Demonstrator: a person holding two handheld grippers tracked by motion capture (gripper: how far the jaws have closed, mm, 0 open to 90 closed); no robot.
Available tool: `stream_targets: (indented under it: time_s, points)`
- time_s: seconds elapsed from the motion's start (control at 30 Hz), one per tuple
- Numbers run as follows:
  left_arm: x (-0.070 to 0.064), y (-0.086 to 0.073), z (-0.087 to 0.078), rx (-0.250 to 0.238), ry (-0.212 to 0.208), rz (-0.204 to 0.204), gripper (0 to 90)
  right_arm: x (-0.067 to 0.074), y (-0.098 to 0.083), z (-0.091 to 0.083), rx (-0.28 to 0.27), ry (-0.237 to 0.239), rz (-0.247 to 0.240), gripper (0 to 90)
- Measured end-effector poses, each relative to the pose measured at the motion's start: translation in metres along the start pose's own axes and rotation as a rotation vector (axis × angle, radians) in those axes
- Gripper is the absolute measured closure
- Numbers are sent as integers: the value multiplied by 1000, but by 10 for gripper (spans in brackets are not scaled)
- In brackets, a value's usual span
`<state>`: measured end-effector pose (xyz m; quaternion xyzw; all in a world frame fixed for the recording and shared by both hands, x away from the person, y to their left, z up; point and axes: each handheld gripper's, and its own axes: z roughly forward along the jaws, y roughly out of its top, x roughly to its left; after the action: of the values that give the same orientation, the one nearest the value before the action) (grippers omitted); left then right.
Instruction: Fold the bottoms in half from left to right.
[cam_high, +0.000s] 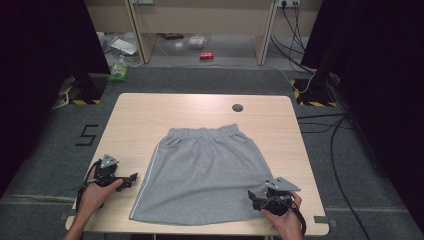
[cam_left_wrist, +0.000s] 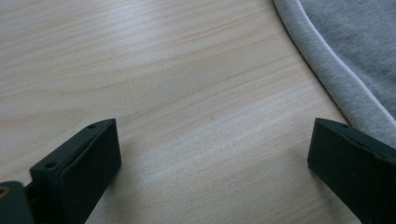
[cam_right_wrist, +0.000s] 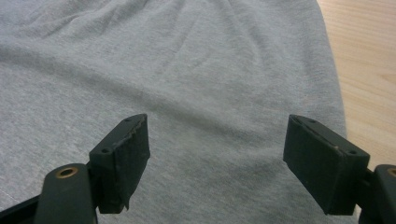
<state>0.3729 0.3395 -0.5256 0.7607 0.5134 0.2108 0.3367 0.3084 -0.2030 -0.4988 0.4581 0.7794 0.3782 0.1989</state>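
Grey shorts (cam_high: 202, 172) lie flat mid-tabletop (cam_high: 140, 115), waistband far. Left tongs (cam_high: 131, 179) gape over bare wood beside the piped side seam; right tongs (cam_high: 253, 196) gape over the near right hem corner. Best practice: pinch both near corners cleanly, lift evenly, fold toward the waistband. Count: one garment, two tongs, one tabletop.

High view: fixed above the person's edge of the table (cam_high: 150, 107), facing forward and down, far enough to take in the whole tabletop and the floor beyond. Left gripper view: close to the wood, looking along its jaws toward the piped edge of the grey shorts (cam_left_wrist: 355, 42). Right gripper view: close above the shorts' cloth. All three share the shorts and tabletop.
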Motion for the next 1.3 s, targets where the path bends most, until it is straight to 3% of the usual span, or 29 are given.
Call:
stream_targets:
  time_s: [0.5,0.57,0.63,0.7,0.73,0.9,0.97,1.07,1.2,1.3]
  points:
    - [0,0,0,-1,1,-1,21,3,2,2,-1,7,7,241]
    - [1,0,-1,-12,1,-10,37,5,2,2,-9,10,9,244]
    - [2,0,-1,-19,5,-13,114,5,3,1,-16,12,7,246]
    - [4,2,-3,-30,-3,-37,153,6,3,1,-17,13,10,246]
    - [6,4,-4,-53,-36,-83,150,6,3,1,-22,14,16,247]
    - [4,14,-6,-85,-49,-99,175,6,5,1,-30,13,19,249]
    - [2,22,-3,-99,-85,-121,200,7,5,2,-33,11,22,249]
    - [1,27,1,-103,-116,-132,236,9,6,3,-34,13,29,249]
    - [2,36,6,-109,-121,-143,278,10,7,5,-30,17,27,249]
    - [1,51,13,-111,-141,-144,326,9,7,5,-31,17,30,249]
